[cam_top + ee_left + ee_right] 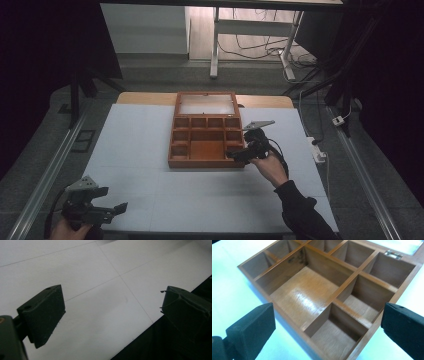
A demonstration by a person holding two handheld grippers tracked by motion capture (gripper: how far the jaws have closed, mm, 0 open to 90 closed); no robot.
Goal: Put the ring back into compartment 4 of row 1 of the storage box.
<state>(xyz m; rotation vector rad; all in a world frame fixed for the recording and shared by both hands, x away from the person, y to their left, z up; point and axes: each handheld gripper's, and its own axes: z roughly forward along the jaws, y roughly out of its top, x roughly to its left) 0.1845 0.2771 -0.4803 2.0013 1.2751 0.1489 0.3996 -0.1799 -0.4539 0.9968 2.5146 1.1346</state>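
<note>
Fingers of the right gripper point(328, 322) spread wide, wooden box point(329, 290) between and beyond them; left gripper point(110, 312) gapes too, bare white table point(100, 302) between its fingers.

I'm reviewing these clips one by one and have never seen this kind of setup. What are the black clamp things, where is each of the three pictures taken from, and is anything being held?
No robot here: a person holds a hand-held two-jaw gripper in each hand. The high view looks down on a white table from above the person's side. The left gripper hovers at the table's near left corner; the right gripper sits at the near right corner of an open wooden compartment box, whose glass-panelled lid is folded back. The other two pictures come from cameras riding on each gripper, looking along its black jaws. The left gripper view shows bare table; the right gripper view shows the box's empty compartments. Both jaw pairs stand wide apart, holding nothing.
</note>
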